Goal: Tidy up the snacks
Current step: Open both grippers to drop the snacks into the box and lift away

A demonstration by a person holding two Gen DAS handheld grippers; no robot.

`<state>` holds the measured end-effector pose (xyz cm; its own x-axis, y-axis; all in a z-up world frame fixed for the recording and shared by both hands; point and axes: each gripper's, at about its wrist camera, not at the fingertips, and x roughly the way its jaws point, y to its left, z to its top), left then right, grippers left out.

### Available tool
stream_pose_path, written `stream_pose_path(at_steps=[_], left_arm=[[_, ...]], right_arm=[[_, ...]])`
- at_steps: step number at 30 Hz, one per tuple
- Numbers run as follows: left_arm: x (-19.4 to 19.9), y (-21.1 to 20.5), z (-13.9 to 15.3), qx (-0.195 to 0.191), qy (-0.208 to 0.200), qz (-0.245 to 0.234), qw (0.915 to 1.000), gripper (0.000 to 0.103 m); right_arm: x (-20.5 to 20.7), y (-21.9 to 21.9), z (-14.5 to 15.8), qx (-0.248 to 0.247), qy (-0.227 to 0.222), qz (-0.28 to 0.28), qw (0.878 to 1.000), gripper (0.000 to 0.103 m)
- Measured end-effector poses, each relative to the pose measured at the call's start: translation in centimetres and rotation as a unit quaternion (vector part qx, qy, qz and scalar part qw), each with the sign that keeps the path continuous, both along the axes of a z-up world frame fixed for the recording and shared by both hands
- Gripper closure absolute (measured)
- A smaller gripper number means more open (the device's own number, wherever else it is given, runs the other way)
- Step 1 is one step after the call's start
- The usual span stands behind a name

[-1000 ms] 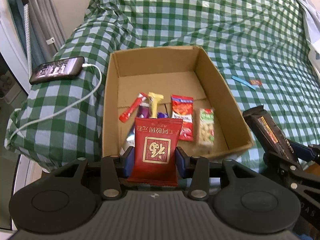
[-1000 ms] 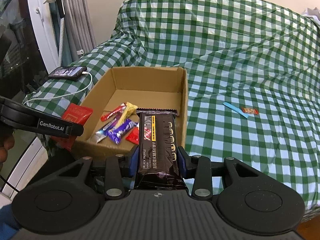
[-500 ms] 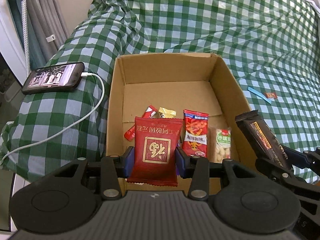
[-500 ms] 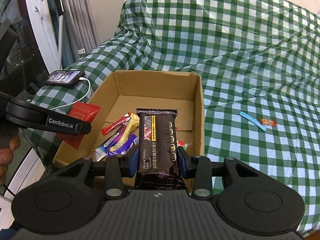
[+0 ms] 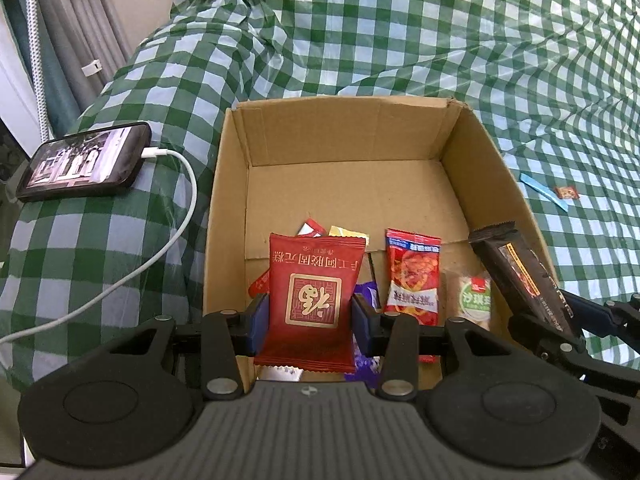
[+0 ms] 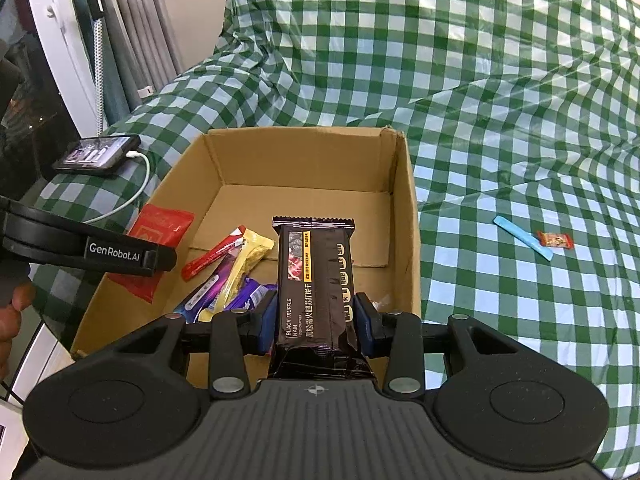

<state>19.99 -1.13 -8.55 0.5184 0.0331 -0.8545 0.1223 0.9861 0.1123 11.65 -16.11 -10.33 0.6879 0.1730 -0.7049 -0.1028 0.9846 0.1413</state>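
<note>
My left tongs (image 5: pixel 308 326) clamp a red snack packet (image 5: pixel 314 300) above the cardboard box (image 5: pixel 344 148) on the bed; my right tongs (image 6: pixel 316 326) clamp a black cracker pack (image 6: pixel 316 280) beside it.

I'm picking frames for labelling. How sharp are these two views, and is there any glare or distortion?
Left wrist view: sharp, print on the red packet readable, checked cloth bowed by the fisheye. Right wrist view: equally sharp, glare on the glossy black packet, cloth lines curved too.

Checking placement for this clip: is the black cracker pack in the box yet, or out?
Out. The black pack is clamped in the right gripper, held above the box, not lying on the floor with the other snacks.
</note>
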Motion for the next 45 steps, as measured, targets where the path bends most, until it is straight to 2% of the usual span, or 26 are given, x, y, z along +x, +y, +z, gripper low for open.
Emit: stream_pose_path(at_steps=[15,16,17,18,19,20,21,23,24,30,35,45], left_arm=[[3.0,-0.3,-3.1,0.015,0.021,0.003,0.9997,0.054],[3.1,-0.3,-3.1,0.017,0.018,0.002,0.9997,0.049],[3.2,-0.4,-3.0,0.018,0.016,0.001,0.9997,0.032],[3.4,-0.3,-2.9,0.019,0.015,0.001,0.9997,0.019],[3.5,-0.3,-2.7,0.016,0.010,0.003,0.9998,0.000],[3.3,-0.2,-2.4,0.011,0.001,0.005,0.9999,0.000],[3.1,-0.1,-2.1,0.009,-0.008,0.009,0.9999,0.000],[2.7,-0.2,-1.9,0.017,-0.009,0.008,0.9998,0.000],[2.5,-0.2,-2.0,0.021,-0.005,0.005,0.9997,0.000],[-0.6,0.4,-2.3,0.027,0.018,0.007,0.9995,0.000],[-4.0,0.9,-1.2,0.024,0.015,0.010,0.9995,0.000],[-11.0,0.9,1.6,0.029,-0.014,0.004,0.9995,0.000]], right_arm=[[3.2,-0.1,-2.4,0.002,0.024,-0.006,1.000,0.061],[3.4,-0.1,-2.5,0.003,0.024,-0.007,1.000,0.061],[3.6,-0.1,-2.5,0.004,0.023,-0.008,1.000,0.061],[3.7,-0.2,-2.5,0.007,0.022,-0.009,1.000,0.060],[3.9,-0.2,-2.4,0.013,0.019,-0.012,1.000,0.059],[4.0,-0.4,-2.2,0.021,0.017,-0.016,1.000,0.050],[4.1,-0.6,-2.1,0.028,0.018,-0.020,0.999,0.036],[4.1,-0.8,-1.8,0.039,0.018,-0.029,0.999,0.022],[3.9,-0.9,-1.7,0.041,0.018,-0.033,0.998,0.019],[1.4,-0.3,-1.5,0.029,0.037,-0.018,0.999,0.009],[-1.5,0.6,-1.1,0.006,0.043,-0.010,0.999,0.005],[-7.4,1.9,2.0,-0.018,-0.006,-0.007,1.000,0.001]])
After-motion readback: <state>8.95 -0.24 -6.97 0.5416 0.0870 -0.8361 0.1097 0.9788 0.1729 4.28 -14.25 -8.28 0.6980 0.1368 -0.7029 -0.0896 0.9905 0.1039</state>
